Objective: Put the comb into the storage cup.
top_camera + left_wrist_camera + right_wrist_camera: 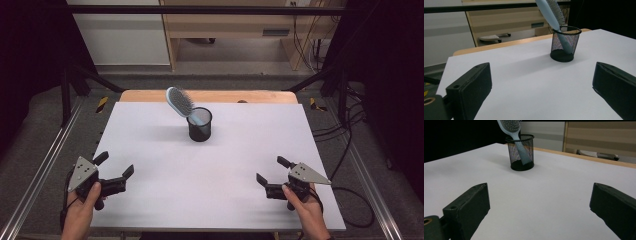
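A light blue hairbrush (181, 104) (549, 13) (510, 128) stands handle-down in a black mesh cup (200, 124) (565, 43) (520, 152) at the far middle of the white table (210, 200), its bristled head leaning left over the rim. My left gripper (115, 165) rests near the front left edge, open, jaws empty and spread wide. Over at the front right, my right gripper (270, 169) is open too, with nothing between its jaws. Both point toward the cup from well short of it.
The white sheet covers a wooden tabletop whose far edge (210, 96) shows behind the cup. Metal rails (40, 170) run along both sides. Black cables (350, 150) trail off the right side. A wooden desk (235, 25) stands beyond the table.
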`<state>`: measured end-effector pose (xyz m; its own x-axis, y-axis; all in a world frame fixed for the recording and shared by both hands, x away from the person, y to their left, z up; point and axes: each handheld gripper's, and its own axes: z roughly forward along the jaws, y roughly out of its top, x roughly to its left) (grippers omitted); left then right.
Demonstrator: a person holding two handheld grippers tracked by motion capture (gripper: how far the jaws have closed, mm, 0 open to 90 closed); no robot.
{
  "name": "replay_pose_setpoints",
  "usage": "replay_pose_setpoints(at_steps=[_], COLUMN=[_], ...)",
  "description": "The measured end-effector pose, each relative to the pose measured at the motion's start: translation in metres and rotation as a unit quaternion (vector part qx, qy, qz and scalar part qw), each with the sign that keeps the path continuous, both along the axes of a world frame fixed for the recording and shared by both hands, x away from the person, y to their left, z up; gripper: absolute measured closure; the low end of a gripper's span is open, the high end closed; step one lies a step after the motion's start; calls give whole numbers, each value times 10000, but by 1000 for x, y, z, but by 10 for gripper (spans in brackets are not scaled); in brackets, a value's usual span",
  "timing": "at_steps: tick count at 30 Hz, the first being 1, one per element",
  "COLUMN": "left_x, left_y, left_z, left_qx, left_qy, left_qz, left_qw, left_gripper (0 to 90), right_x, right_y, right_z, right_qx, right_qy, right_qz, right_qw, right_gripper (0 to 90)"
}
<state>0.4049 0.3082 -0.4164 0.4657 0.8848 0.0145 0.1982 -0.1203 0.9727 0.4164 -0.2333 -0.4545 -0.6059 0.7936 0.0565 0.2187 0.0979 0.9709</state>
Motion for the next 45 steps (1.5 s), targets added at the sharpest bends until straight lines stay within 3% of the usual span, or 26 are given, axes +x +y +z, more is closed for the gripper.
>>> replay_pose_setpoints(at_steps=[8,18,29,39,45], left_x=[-1,-2,-3,-9,-11], left_y=[-9,-14,-15,-21,-22], left_z=[-7,-20,-28,-28,-26], left_qx=[-26,-280,-479,-430,-489], left_qy=[15,-10,-215,-357,-386], left_qz=[-83,-68,-56,-238,-191], left_qw=[10000,9996,9986,9982,9979], left_gripper=[24,26,26,25,24], right_x=[0,1,6,14,19], right_y=[0,2,3,6,8], right_z=[-1,-3,-3,-6,-8], right_qx=[17,-12,60,84,44], right_qy=[20,-14,-204,-260,-221], right_qz=[0,65,48,41,-52], right_qw=[10000,10000,9998,9996,9997], right_gripper=[31,32,39,40,42])
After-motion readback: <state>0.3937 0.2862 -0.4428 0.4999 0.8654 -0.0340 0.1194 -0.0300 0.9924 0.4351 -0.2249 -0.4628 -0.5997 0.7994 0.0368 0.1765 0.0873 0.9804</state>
